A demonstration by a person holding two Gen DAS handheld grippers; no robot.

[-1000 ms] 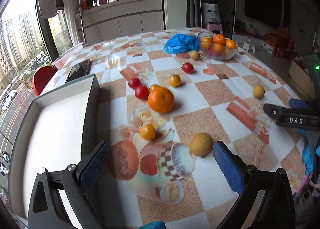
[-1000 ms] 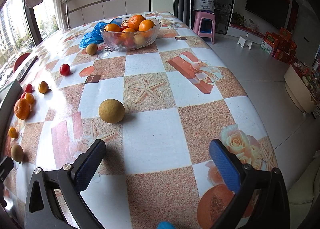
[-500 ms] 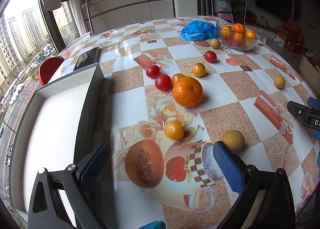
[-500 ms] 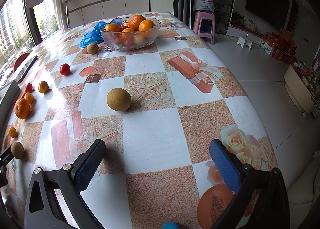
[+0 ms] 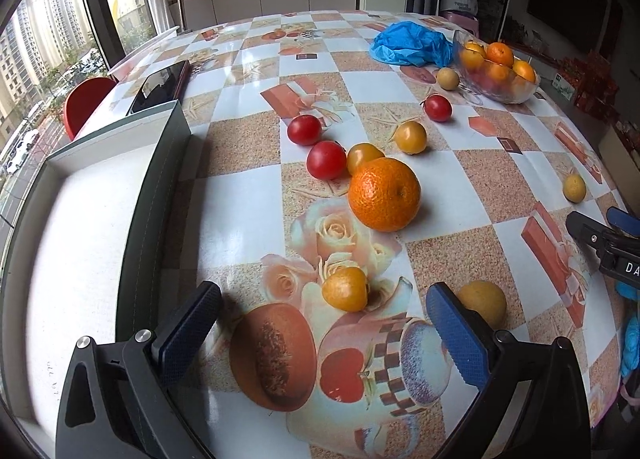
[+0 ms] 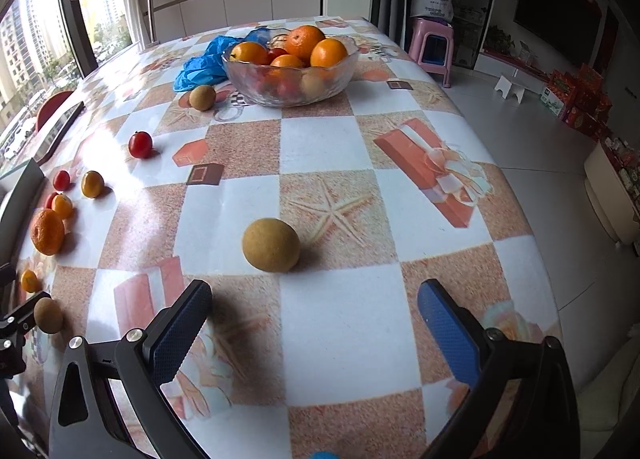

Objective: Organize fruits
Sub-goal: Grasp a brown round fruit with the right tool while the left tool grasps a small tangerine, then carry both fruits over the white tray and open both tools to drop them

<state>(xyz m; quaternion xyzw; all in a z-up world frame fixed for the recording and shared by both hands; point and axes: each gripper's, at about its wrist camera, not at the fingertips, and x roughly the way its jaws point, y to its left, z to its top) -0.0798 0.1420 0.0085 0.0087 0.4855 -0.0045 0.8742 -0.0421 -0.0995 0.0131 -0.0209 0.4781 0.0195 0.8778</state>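
My left gripper (image 5: 320, 311) is open and empty, with a small yellow-orange fruit (image 5: 345, 289) just ahead between its fingers. A brown round fruit (image 5: 482, 303) sits beside its right finger. A large orange (image 5: 384, 193), red tomatoes (image 5: 326, 159) and yellow fruits (image 5: 410, 137) lie farther ahead. My right gripper (image 6: 314, 317) is open and empty, with a brown round fruit (image 6: 271, 245) just ahead. A glass bowl (image 6: 290, 73) of oranges stands at the far end.
An open white box (image 5: 80, 227) with a dark wall stands left of my left gripper. A phone (image 5: 160, 87) lies behind it. A blue plastic bag (image 6: 204, 63) lies beside the bowl. The table edge drops off on the right toward the floor (image 6: 540, 131).
My left gripper has moved forward toward the small yellow-orange fruit. My right gripper has moved forward and the brown fruit sits closer between its fingers.
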